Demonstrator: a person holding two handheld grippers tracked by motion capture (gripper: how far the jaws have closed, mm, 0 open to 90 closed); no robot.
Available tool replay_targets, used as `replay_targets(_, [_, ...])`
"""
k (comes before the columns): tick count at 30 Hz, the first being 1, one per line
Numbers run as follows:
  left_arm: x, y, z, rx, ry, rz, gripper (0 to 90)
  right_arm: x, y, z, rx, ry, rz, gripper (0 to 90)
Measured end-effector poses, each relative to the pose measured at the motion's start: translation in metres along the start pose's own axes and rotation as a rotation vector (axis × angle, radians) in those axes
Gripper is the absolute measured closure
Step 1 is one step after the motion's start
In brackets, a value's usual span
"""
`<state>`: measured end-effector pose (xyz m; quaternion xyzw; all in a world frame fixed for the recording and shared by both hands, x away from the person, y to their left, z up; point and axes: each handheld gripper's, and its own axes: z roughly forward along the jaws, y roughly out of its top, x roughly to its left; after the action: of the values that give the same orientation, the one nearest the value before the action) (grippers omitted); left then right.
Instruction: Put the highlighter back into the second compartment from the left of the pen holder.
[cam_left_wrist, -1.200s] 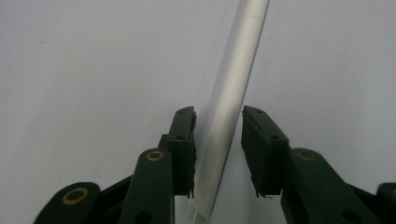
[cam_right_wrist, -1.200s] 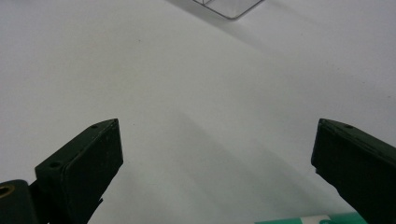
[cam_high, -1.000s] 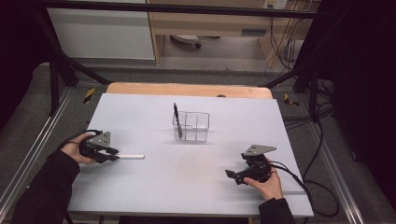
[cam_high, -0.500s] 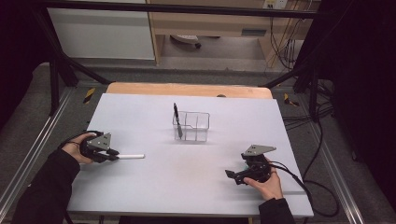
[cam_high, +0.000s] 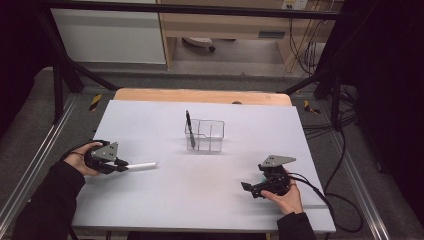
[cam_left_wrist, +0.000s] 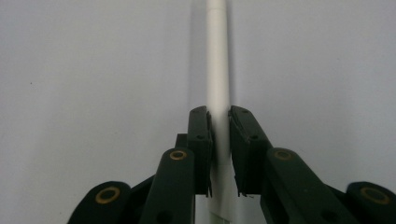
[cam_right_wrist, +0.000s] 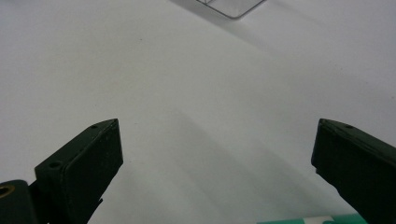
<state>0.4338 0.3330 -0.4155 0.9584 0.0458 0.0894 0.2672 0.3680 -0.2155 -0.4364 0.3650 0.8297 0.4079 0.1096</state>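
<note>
A white pen (cam_high: 143, 164) lies on the white table (cam_high: 200, 205) at the left, pointing right. My left gripper (cam_high: 122, 165) holds its near end. In the left gripper view the pads (cam_left_wrist: 201, 135) press on the white pen (cam_left_wrist: 217, 70) from both sides; the jaws have just been closing on it. My right gripper (cam_high: 247, 189) rests on the table at the front right with its jaws wide apart. In the right gripper view nothing lies between the jaws of the right gripper (cam_right_wrist: 215, 154).
A clear plastic box (cam_high: 209, 136) stands at the table's middle with a black pen (cam_high: 189, 127) upright in its left end; its corner (cam_right_wrist: 229, 7) shows far ahead of the right gripper. A wooden board (cam_high: 200, 95) edges the far side. Cables trail off the right edge.
</note>
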Motion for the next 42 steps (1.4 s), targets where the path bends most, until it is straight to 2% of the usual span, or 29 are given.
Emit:
replay_targets(5, [-0.007,0.011,-0.009,-0.017,0.026,-0.008,77.9,0.0,0.0,0.0,-0.004,0.005,-0.004,2.4])
replay_targets(8, [-0.013,0.02,-0.009,-0.015,0.033,-0.034,77.9,0.001,0.001,0.0,-0.009,0.01,-0.005,2.4])
replay_targets(11, [-0.019,0.03,-0.008,-0.037,0.04,-0.038,77.9,0.001,0.001,0.001,-0.016,0.014,-0.004,2.4])
replay_targets(17, [-0.029,0.057,0.001,-0.06,0.031,-0.077,77.9,0.003,0.001,0.002,-0.02,0.024,-0.003,2.4])
replay_targets(23, [-0.04,0.086,0.01,-0.08,0.001,-0.101,77.9,0.005,0.002,0.002,-0.03,0.039,-0.004,2.4])
replay_targets(24, [-0.042,0.092,0.012,-0.083,-0.012,-0.116,77.9,0.005,0.002,0.002,-0.034,0.041,-0.002,2.4])
replay_targets(27, [-0.047,0.106,0.017,-0.104,-0.015,-0.114,77.9,0.01,0.006,0.005,-0.013,0.036,-0.034,1.6])
replay_targets(30, [-0.051,0.118,0.023,-0.106,-0.028,-0.138,77.9,0.018,0.011,0.009,-0.016,0.053,-0.07,0.9])
replay_targets(32, [-0.053,0.126,0.026,-0.115,-0.029,-0.147,77.9,0.025,0.016,0.011,0.001,0.052,-0.101,0.6])
replay_targets(35, [-0.056,0.135,0.029,-0.102,-0.029,-0.156,77.9,0.035,0.023,0.015,0.001,0.066,-0.152,0.8])
replay_targets(38, [-0.06,0.144,0.034,-0.075,-0.019,-0.171,77.9,0.042,0.027,0.018,0.012,0.054,-0.191,0.6])
replay_targets(42, [-0.064,0.154,0.039,-0.068,-0.004,-0.193,77.9,0.051,0.033,0.022,0.025,0.03,-0.268,0.7])
